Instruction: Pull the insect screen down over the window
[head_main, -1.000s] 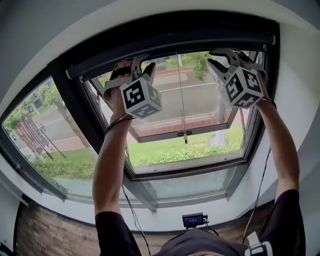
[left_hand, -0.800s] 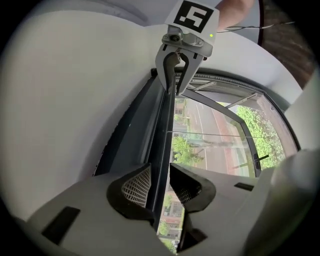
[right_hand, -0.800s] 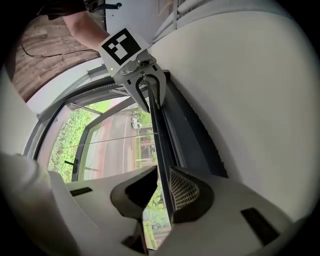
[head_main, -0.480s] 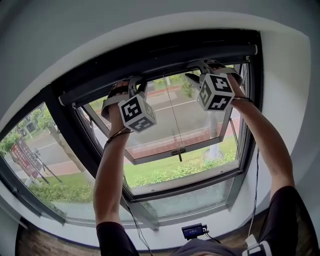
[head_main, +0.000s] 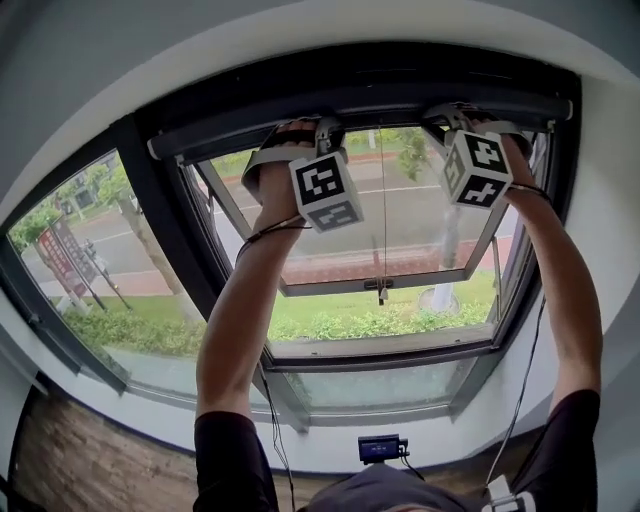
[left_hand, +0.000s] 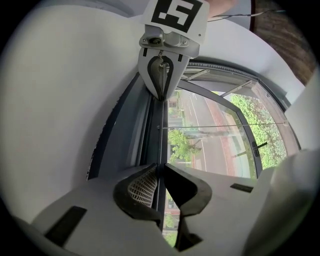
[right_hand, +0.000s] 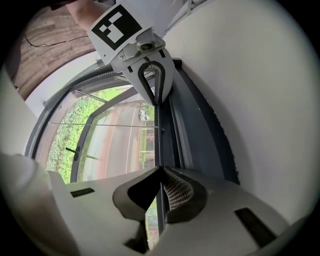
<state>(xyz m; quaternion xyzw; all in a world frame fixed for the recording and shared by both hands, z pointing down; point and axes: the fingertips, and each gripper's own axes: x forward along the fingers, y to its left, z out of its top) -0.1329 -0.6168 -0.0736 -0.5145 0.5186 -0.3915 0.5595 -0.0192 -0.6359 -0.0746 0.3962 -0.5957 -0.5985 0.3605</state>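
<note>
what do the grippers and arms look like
The left gripper and right gripper are white plastic with dark jaws and pale grid-textured pads; each carries a white cube with black square markers. The left's jaws are closing on the thin dark screen bar. Thin black cables trail down both arms. Black short sleeves.

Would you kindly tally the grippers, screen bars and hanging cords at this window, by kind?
Grippers: 2, the left gripper, its jaws closing with the screen bar between them, and the right gripper
Screen bar: 1
Hanging cord: 1
Total: 4
</note>
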